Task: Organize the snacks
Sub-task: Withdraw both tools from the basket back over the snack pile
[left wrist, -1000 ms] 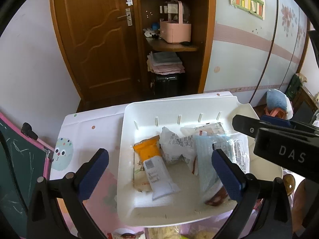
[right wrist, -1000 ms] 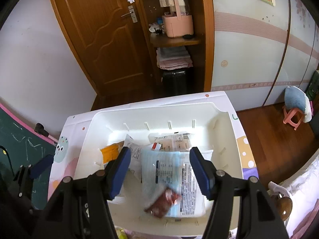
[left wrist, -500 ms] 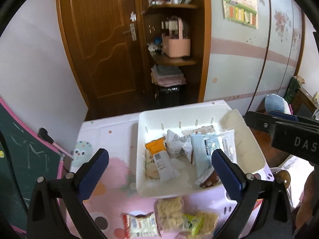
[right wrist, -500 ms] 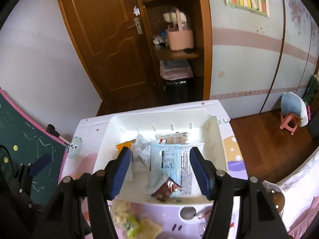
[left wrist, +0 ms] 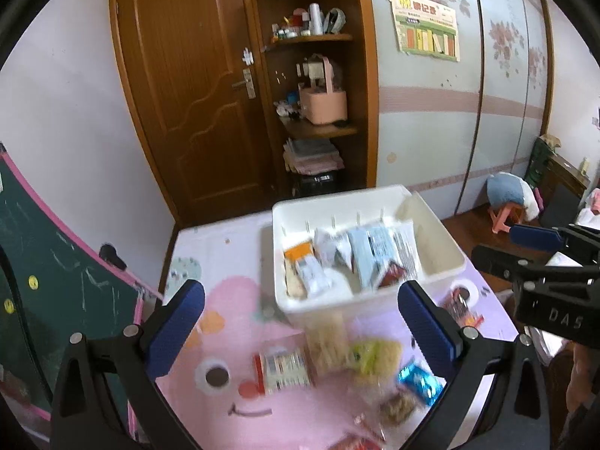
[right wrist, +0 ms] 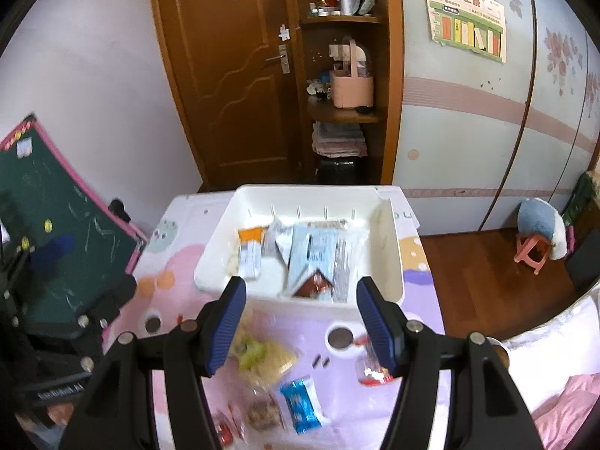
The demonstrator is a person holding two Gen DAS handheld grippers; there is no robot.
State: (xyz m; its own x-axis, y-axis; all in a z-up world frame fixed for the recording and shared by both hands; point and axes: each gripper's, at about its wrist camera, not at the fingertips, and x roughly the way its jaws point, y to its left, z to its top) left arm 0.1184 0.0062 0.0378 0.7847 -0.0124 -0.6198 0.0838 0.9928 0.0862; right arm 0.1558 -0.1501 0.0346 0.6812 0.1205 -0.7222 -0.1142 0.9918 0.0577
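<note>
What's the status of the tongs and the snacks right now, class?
Left tongs open, empty. Right tongs open, empty. White bin holds several packets; blue packet and yellow packet loose on the mat. Nothing blocking.

A brown wooden door [right wrist: 232, 75] is standing shut at the back, a corner shelf [right wrist: 343, 112] just beside it carrying a pink basket [right wrist: 351, 90] and, lower down, folded cloths [right wrist: 337, 142]. A poster [right wrist: 465, 33] is hanging on the pale patterned wardrobe doors [left wrist: 498, 120]. A green chalkboard [right wrist: 56, 217] is leaning at the left, and over the wooden floor a pink stool [right wrist: 530, 255] is bearing a blue cushion [right wrist: 536, 221].
</note>
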